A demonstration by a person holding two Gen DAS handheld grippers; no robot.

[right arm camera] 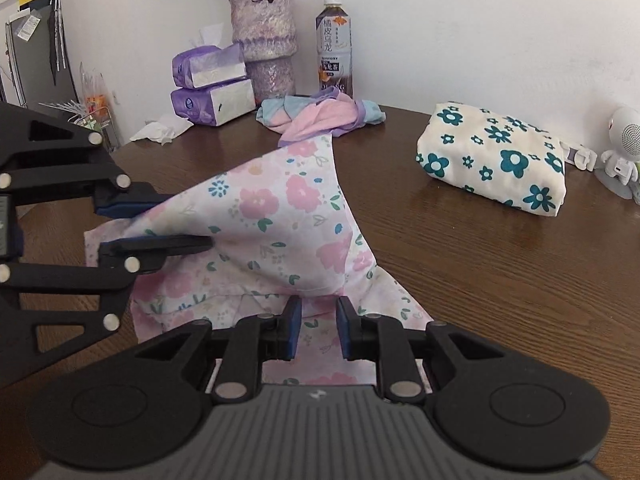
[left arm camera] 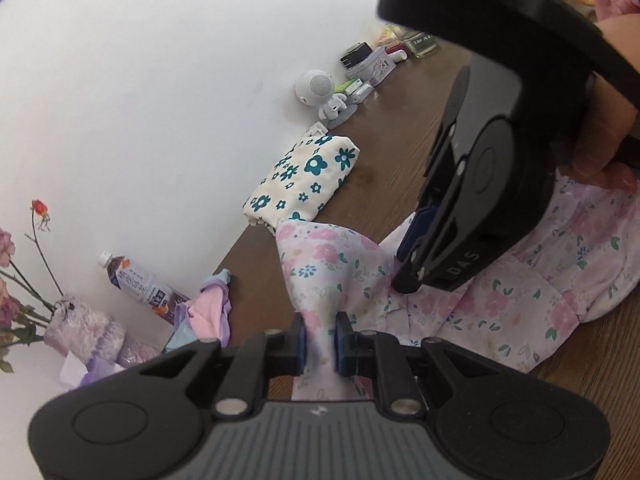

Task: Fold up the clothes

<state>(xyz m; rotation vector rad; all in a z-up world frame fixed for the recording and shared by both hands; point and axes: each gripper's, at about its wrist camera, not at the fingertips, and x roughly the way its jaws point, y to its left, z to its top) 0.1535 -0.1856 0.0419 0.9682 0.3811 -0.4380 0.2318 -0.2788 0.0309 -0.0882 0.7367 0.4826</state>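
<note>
A pink floral garment (left arm camera: 500,300) (right arm camera: 280,208) lies partly lifted on the brown wooden table (right arm camera: 500,280). My left gripper (left arm camera: 320,340) is shut on a raised fold of it; in the right wrist view that gripper (right arm camera: 180,220) pinches the cloth from the left, pulling it into a tent. My right gripper (right arm camera: 318,328) has a ridge of the same garment between its blue pads and is shut on it. In the left wrist view the right gripper (left arm camera: 402,270) points down into the cloth, held by a hand (left arm camera: 600,148).
A folded white cloth with teal flowers (right arm camera: 492,160) (left arm camera: 304,180) sits by the wall. A crumpled pink, purple and blue garment (right arm camera: 320,116) (left arm camera: 208,312) lies behind. A tea bottle (right arm camera: 336,48), flower vase (right arm camera: 264,40), tissue packs (right arm camera: 212,84) and a white robot figure (right arm camera: 620,148) line the wall.
</note>
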